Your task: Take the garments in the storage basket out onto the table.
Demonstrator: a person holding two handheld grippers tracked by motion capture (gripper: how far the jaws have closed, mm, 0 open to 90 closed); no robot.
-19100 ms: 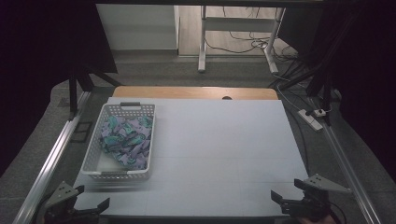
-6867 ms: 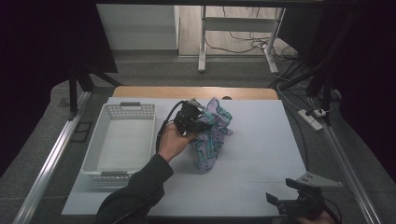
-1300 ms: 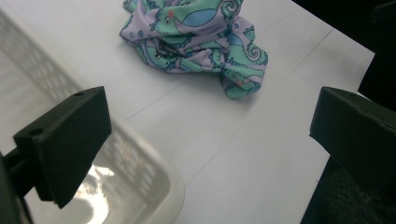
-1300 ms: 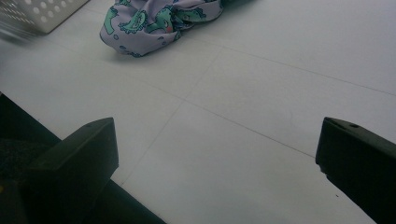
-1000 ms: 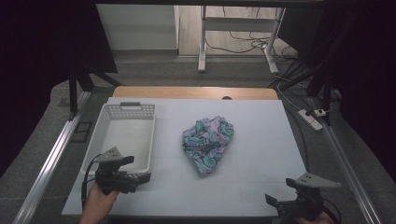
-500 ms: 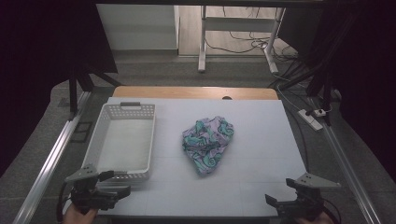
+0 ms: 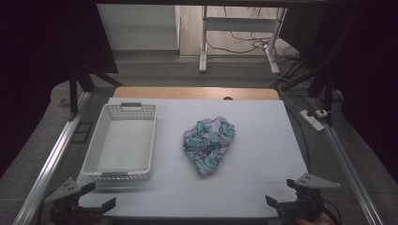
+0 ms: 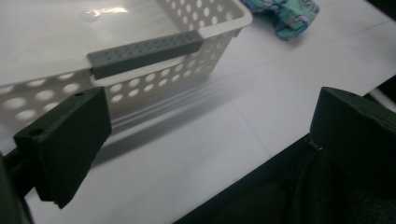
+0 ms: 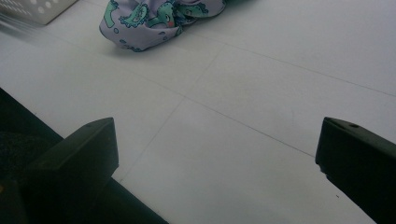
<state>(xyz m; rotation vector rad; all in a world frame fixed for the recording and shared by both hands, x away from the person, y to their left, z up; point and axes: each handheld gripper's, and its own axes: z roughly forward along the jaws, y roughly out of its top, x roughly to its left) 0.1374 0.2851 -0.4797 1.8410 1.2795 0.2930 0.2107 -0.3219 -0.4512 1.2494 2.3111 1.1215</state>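
Left tongs (image 7: 94,199) withdrawn; cloth (image 7: 208,143) tabled.

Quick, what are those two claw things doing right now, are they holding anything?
Left gripper: open, jaws wide apart, holding nothing.
Right gripper: open, jaws wide apart, holding nothing.

Lab recording rig, white table (image 7: 263,187) on metal rails (image 7: 47,164), black curtains (image 7: 42,42), floor cables (image 7: 244,44), white power strip (image 7: 315,115)
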